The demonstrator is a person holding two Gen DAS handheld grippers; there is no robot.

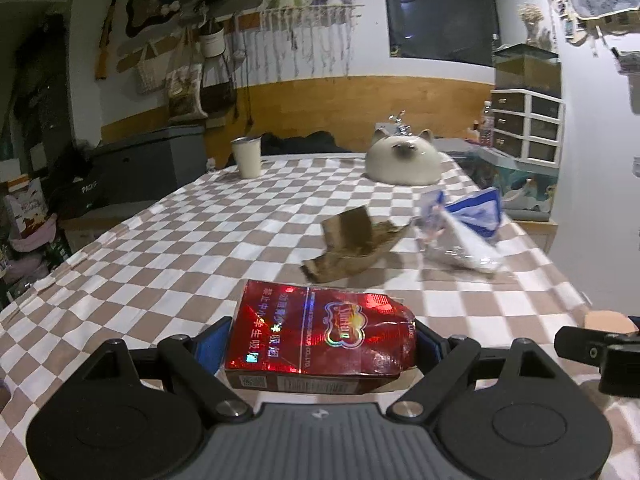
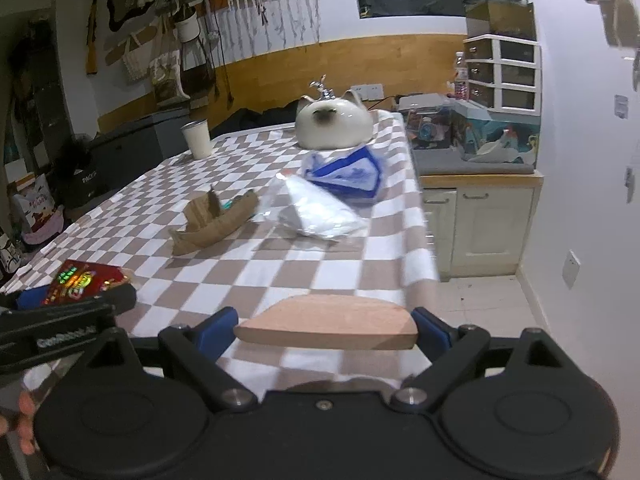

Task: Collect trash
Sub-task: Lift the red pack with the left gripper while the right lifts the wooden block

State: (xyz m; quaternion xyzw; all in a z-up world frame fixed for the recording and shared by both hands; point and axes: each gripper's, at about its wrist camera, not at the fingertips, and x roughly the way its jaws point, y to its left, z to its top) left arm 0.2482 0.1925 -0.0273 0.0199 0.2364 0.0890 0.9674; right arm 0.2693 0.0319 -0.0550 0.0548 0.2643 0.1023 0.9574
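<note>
My left jaws grasp the red carton point(image 1: 320, 340); my right jaws grasp the wooden piece point(image 2: 328, 322). Loose pressure drops either over the counter point(image 1: 160, 232) edge.

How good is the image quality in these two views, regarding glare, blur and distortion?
Left wrist view: the shiny red foil carton between the left gripper fingers shows rainbow glare; the checked tablecloth lines bend from the fisheye. Right wrist view: the white and blue plastic bag and the table's right edge are smeared by motion blur; the flat pinkish wooden piece in the right gripper stays sharp. Both rooms look dim.
</note>
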